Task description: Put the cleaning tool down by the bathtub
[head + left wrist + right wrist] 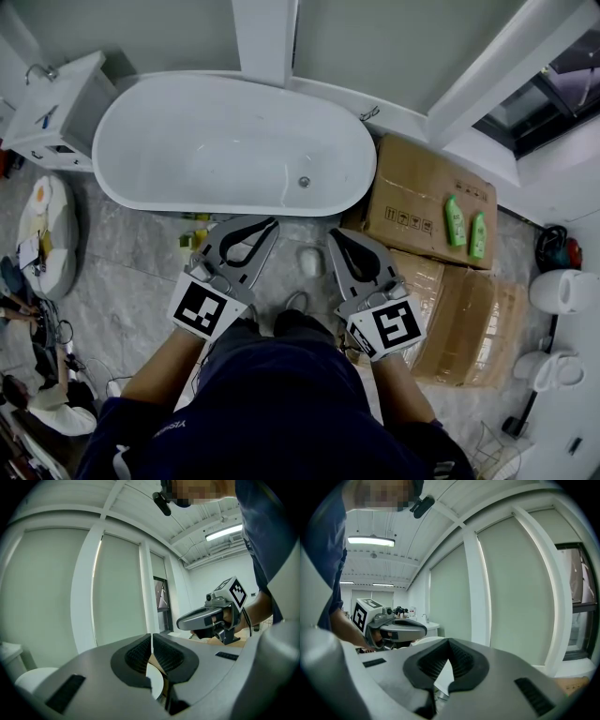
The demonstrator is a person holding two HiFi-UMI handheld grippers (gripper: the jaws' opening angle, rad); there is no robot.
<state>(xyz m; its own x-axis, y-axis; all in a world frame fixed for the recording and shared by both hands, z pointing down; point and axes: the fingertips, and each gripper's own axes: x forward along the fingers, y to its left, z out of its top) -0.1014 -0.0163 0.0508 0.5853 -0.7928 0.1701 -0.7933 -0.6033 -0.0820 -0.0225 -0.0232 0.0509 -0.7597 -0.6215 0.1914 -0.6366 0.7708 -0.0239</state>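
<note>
Beside bathtub (pixel 234 82), box (pixel 412 173) with handling symbols (pixel 410 221)

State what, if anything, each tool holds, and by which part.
Nothing is held. The left tool and the right tool are both shut and empty.

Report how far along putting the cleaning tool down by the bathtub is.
Looks done: a small white object, possibly the tool, lies on the floor right beside the bathtub. In hand: nothing; the left tongs and right tongs are both shut and empty. Left: nothing obvious, if that object is the tool.
</note>
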